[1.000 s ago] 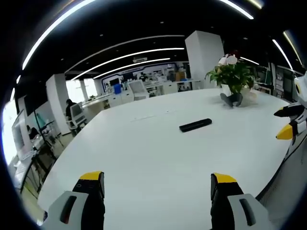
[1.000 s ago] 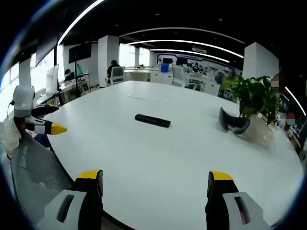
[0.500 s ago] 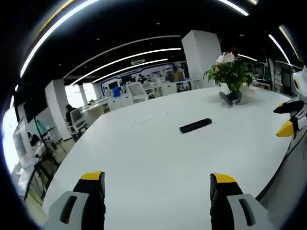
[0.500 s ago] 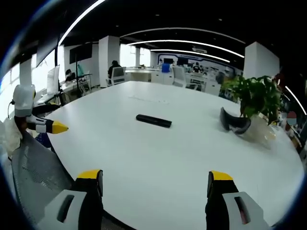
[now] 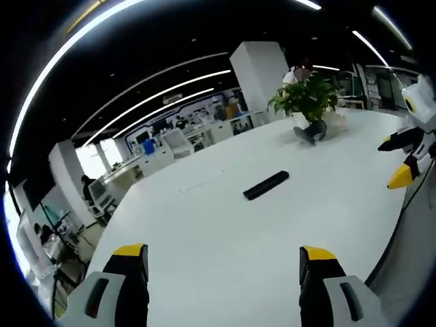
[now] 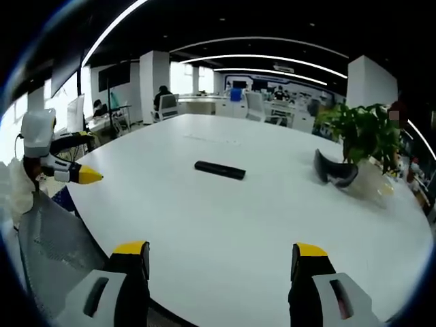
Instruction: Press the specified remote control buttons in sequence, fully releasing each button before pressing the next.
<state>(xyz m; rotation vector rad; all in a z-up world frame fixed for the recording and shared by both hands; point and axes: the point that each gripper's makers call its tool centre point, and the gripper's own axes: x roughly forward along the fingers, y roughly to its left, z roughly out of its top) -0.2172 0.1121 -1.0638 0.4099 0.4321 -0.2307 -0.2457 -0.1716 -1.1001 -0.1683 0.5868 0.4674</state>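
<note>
Black remote (image 5: 266,185) flat, long axis diagonal

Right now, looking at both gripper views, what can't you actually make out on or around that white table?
- Buttons on the remote control: too small and far in both views.
- The dark object by the potted plant: too small to identify in either view.
- Plant's pot: washed out in the right gripper view.
- The faint marks on the table: too small to read.

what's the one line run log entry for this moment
remote flat on white table | left hand-held gripper open, clear | right hand-held gripper open, clear | no button pressed
</note>
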